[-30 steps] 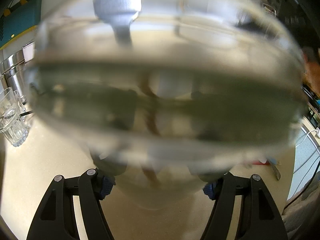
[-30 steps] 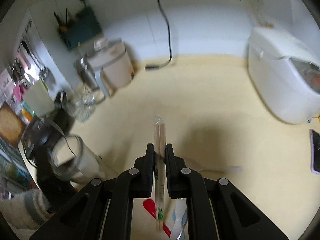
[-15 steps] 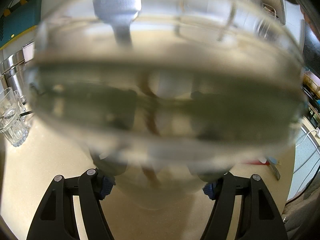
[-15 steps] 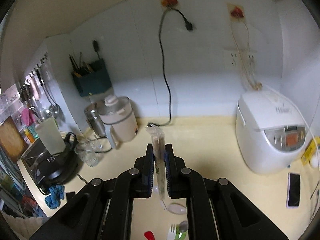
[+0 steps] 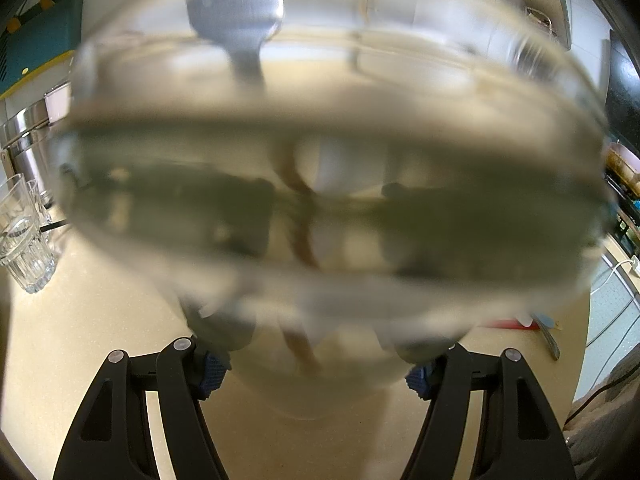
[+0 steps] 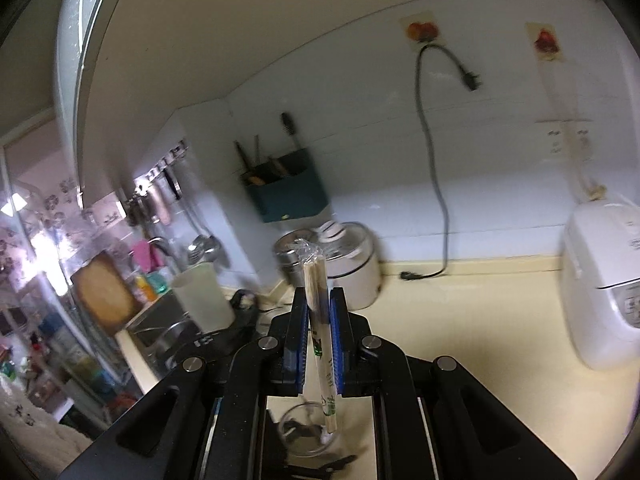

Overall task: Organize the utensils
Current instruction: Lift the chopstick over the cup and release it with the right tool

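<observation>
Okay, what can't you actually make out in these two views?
- Left wrist view: contents of the glass jar, out of focus.
- Right wrist view: lower tips of the wrapped chopsticks, behind the right tongs.
- Right wrist view: utensils in the wall holder, blurred and small.

Open cream surface [image 6: 480,320] at centre right of the right wrist view, bounded by rice cooker [image 6: 604,284] at right edge, pale pot [image 6: 352,264] at centre, dangling cord [image 6: 432,152] behind. Left wrist view blocked by glass jar [image 5: 328,184]; tumbler [image 5: 24,240] at left edge.
</observation>
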### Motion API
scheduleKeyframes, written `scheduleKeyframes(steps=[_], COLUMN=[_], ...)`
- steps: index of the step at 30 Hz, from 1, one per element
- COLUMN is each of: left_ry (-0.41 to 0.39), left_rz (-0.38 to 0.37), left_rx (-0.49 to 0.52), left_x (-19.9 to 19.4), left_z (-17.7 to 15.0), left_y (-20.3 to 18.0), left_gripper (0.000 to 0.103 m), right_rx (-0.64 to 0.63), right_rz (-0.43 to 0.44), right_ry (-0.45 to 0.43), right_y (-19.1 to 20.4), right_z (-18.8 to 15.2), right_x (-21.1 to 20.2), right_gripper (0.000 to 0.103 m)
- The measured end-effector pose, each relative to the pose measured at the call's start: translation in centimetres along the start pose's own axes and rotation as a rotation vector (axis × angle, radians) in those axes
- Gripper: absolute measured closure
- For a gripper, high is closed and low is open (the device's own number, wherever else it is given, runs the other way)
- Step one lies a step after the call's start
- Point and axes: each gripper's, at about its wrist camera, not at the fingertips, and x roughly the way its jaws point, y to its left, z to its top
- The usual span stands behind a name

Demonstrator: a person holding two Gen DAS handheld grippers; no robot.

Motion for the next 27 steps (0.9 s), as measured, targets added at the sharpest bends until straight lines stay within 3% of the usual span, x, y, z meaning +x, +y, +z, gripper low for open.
scheduleKeyframes(steps=[11,25,27], left_ry=[0.000,0.000,0.000], left_rz=[0.001,-0.001,-0.002], left_rx=[0.000,-0.001,-0.001], left_x=[0.0,0.0,-0.1], left_z=[0.0,0.0,0.0], left_y=[0.0,-0.1,0.0], left_gripper=[0.030,0.030,0.030], right_rx=[-0.123,-0.246,-0.250], right_rz=[0.025,0.021,0.020], right_ry=[0.187,0.287,0.304], right_y=[4.5,7.0,7.2], right_z=[-5.5,-8.0,-8.4], right_x=[7.5,10.6,11.0], right_gripper=[0.093,0.092,0.085])
